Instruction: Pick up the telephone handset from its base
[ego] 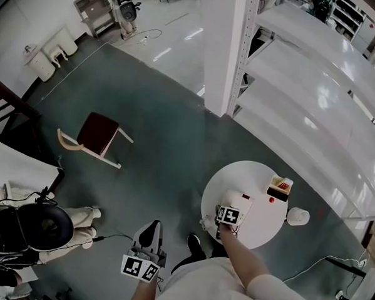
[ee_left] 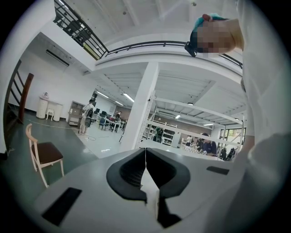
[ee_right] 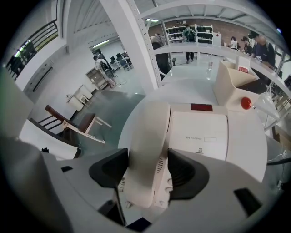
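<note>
The handset [ee_right: 150,123] is found lying along the left side of the telephone base [ee_right: 199,134], on the round white desk [ego: 236,177]. It is not yet seen lifted clear. It is judged to be a light, stiff shell of smooth plastic, liable to slip if pinched loosely, and tethered by a cord that cannot be made out here. The narrow middle of the grip is judged the proper place to take hold, across its width.

The right claw [ee_right: 146,160] is pointed steeply down over the telephone, its jaws held wide, with both pads set against the sides of the handset at that middle section. The left claw [ee_left: 145,170] is held level, well apart from the desk, jaws together with nothing between them.

A white cup [ego: 297,216] is noted near the desk's edge.
</note>
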A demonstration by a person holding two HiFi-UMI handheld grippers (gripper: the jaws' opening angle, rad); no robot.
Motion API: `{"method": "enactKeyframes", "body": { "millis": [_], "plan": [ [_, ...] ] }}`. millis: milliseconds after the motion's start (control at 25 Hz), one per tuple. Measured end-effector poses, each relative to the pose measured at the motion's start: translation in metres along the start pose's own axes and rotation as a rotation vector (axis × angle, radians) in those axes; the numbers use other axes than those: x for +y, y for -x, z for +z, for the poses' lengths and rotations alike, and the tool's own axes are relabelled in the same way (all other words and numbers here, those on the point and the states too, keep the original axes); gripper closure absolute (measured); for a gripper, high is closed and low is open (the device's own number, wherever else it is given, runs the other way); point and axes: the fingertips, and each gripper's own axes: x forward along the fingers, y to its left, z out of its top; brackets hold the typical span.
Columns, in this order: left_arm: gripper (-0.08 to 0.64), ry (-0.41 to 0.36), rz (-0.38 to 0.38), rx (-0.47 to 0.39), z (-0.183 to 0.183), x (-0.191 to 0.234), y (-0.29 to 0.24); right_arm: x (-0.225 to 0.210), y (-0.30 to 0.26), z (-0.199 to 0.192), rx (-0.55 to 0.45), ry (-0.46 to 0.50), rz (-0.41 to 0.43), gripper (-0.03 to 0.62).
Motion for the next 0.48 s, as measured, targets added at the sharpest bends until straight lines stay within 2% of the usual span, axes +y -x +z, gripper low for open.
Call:
{"method": "enactKeyframes", "body": {
  "millis": [320, 440, 480],
  "plan": [
    [0.540, 0.011, 0.000, 0.006, -0.0042, 0.0058, 0.0028, 0.0018, -0.0014, 0.0008, 0.001, -0.008, -0.020, 0.327],
    [0.540, 0.012, -0.002, 0.005, -0.0033, 0.0073, 0.0021, 0.0054, -0.0010, 0.0023, -0.006, -0.012, -0.024, 0.344],
    [0.540, 0.012, -0.003, 0.005, -0.0030, 0.0072, 0.0023, 0.0060, -0.0007, 0.0022, -0.008, -0.021, -0.023, 0.367]
  ]
}}
